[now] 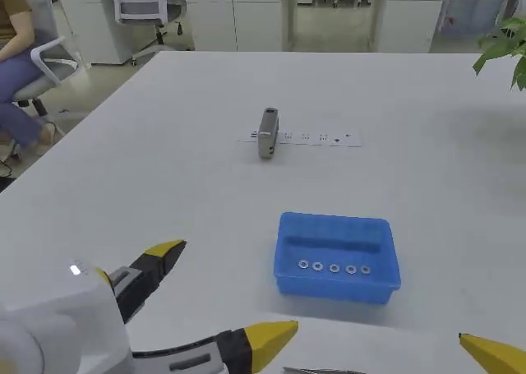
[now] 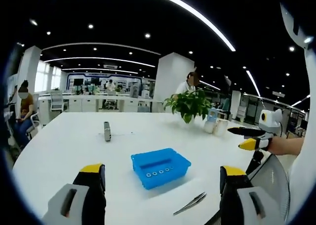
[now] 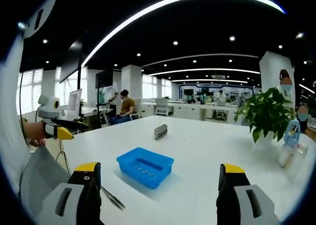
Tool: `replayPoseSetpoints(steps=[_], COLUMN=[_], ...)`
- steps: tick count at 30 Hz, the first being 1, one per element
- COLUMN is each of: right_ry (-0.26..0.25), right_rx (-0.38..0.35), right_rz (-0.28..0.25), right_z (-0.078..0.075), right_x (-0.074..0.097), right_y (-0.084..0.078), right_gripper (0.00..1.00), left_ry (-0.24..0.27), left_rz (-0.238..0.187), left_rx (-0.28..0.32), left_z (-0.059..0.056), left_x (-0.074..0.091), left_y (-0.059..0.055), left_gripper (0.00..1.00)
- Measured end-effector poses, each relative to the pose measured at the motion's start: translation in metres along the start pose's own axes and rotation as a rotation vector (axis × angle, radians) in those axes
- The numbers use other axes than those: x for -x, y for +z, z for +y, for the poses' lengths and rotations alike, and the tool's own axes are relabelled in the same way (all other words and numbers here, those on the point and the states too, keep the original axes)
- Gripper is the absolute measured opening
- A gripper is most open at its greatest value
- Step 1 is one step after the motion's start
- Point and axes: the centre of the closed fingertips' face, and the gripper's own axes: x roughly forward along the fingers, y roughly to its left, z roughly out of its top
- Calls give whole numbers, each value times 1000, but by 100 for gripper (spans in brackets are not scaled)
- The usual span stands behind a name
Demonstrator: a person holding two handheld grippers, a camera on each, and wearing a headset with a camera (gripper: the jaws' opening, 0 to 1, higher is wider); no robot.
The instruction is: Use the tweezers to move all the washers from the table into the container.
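1. Left gripper (image 1: 232, 288): lower left of the head view. Its yellow-tipped jaws were spread wide and held nothing. The body was cut off by the bottom edge.
2. Right gripper (image 2: 243, 138): right of centre in the left gripper view. In its own view the jaws stood released, far apart and empty. In the head view a single yellow tip sat in the lower right corner, with the rest cut off.
3. Tweezers (image 2: 190, 203): lying on the table (image 1: 164, 152), low in the left gripper view and right of centre, free of both grippers. In the head view a thin sliver showed at the bottom edge. Whether the tips were closed could not be made out.
4. Container (image 1: 337, 290): a blue tray below and right of centre in the head view, just beyond the tweezers.
5. Washers (image 1: 334, 268): five in a row on the container floor, near its front wall. They were too small for further detail.
6. Grey block (image 1: 268, 132): upper centre of the head view, standing on the left end of a white printed strip (image 1: 316, 138). The marks on the strip were illegible.
7. Potted plant (image 1: 503, 48): upper right, with its leaves cut by the frame edge.
8. Office chair (image 1: 141, 2): upper left, beyond the table.
9. Seated person (image 1: 15, 62): far upper left, mostly cut off.
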Motion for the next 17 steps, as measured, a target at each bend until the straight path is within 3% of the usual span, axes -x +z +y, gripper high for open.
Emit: replayPoseSetpoints(steps=[3, 7, 17], right_ry=[27, 15, -4], right_rx=[-40, -27, -29], right_rz=[7, 10, 43], right_z=[0, -1, 3], right_x=[-3, -4, 0], right_y=[-2, 1, -7], right_gripper=[99, 99, 95], left_ry=[7, -8, 4], left_rz=[-7, -38, -30], left_rx=[10, 31, 35], left_z=[-1, -2, 6], left_x=[1, 3, 6], left_y=[1, 7, 3], left_gripper=[99, 99, 99])
